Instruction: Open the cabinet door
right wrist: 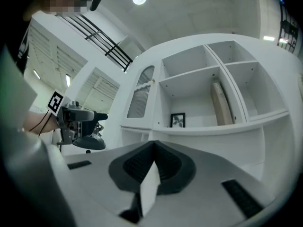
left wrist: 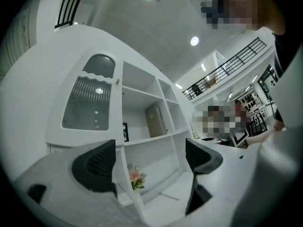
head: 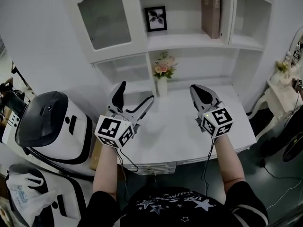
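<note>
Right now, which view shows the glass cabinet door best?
Left gripper view: the cabinet door faces the camera almost square on, with its whole ribbed pane and arched top visible. Head view sees the door steeply from above, with its top cropped. Right gripper view shows it small and at an angle.

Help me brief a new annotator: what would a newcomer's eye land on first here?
The two marker-cubed claws held over the white desk: the left claw open, the right claw shut. Behind them, pink flowers stand at the desk's back, with the frosted cabinet door up left.
</note>
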Demonstrator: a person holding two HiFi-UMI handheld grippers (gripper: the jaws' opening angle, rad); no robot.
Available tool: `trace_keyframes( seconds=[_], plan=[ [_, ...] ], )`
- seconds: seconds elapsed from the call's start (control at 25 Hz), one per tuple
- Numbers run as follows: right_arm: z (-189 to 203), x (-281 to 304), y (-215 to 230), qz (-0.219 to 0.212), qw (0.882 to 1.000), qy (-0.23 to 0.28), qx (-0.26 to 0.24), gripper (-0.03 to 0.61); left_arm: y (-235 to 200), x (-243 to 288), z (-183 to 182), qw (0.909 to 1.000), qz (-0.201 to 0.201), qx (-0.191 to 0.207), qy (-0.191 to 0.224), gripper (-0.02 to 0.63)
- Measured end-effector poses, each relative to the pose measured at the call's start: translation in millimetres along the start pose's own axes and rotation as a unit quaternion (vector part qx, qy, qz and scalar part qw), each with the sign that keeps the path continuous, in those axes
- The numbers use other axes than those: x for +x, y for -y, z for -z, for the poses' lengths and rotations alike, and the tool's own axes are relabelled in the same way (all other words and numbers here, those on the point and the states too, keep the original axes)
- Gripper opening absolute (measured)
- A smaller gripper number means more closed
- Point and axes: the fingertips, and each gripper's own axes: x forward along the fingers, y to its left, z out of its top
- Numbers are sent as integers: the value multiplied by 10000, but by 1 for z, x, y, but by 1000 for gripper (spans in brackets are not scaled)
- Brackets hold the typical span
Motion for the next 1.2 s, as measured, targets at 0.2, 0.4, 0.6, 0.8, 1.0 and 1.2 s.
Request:
trace_keyframes(
  seconds=[0.2,0.4,0.6,0.8,1.0,1.2],
  plan=[
    [-31,26,20,147,9993,235,-237,6,-29,38,-33,9991,35,343,251,459],
    [-57,57,37,260,9984,383,-331,6,-61,79,-77,9954,34,753,600,457],
    [-99,96,39,229,9961,633,-574,6,-92,111,-132,9864,-116,1208,1105,443],
    [-139,131,37,96,9941,858,-663,6,-124,133,-183,9748,-272,1586,1547,397],
    [-160,154,39,108,9920,902,-873,6,-145,152,-220,9688,-251,1670,1812,382],
    [-175,169,40,111,9901,1009,-975,6,-155,177,-241,9636,-331,1932,1820,343]
  ],
)
